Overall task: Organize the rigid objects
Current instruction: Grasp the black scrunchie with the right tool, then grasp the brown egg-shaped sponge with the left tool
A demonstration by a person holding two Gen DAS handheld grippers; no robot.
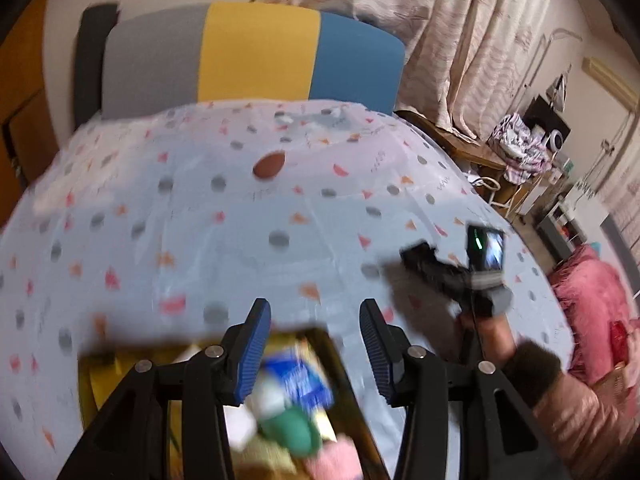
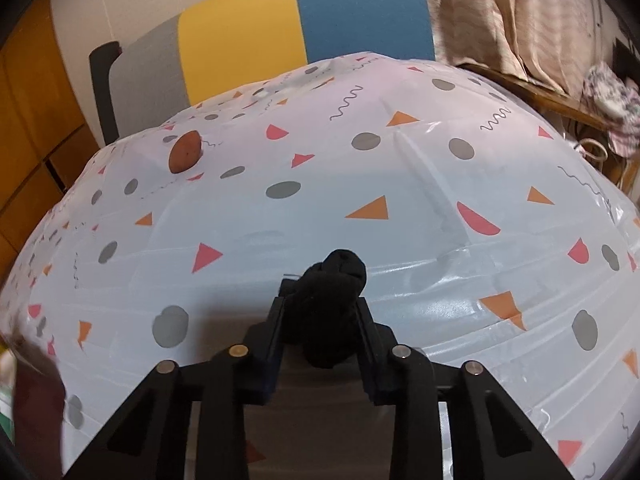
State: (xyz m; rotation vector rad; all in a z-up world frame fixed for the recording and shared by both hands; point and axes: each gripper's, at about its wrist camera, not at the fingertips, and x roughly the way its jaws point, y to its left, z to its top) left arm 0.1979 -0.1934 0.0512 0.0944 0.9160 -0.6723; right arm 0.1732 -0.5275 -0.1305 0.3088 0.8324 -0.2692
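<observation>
Patterned tablecloth (image 2: pixel 400 208) covers the table; a brown oval object (image 2: pixel 184 151) lies at its far side. My right claw (image 2: pixel 322 312) grips a black knotted bundle (image 2: pixel 334 304). My left claw (image 1: pixel 316 344) is open above a yellow box (image 1: pixel 100 380) of blurred items at the cloth's near edge.

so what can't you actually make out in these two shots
- Left wrist view: the contents of the yellow box under the open left claw are motion-blurred; only blue, green and pink blobs show.
- Right wrist view: the dark bundle in the right claw is featureless black; what it is stays unclear.
- Both views: the brown oval object is too small to identify.
- Right wrist view: the box is cut off at the left edge.
</observation>
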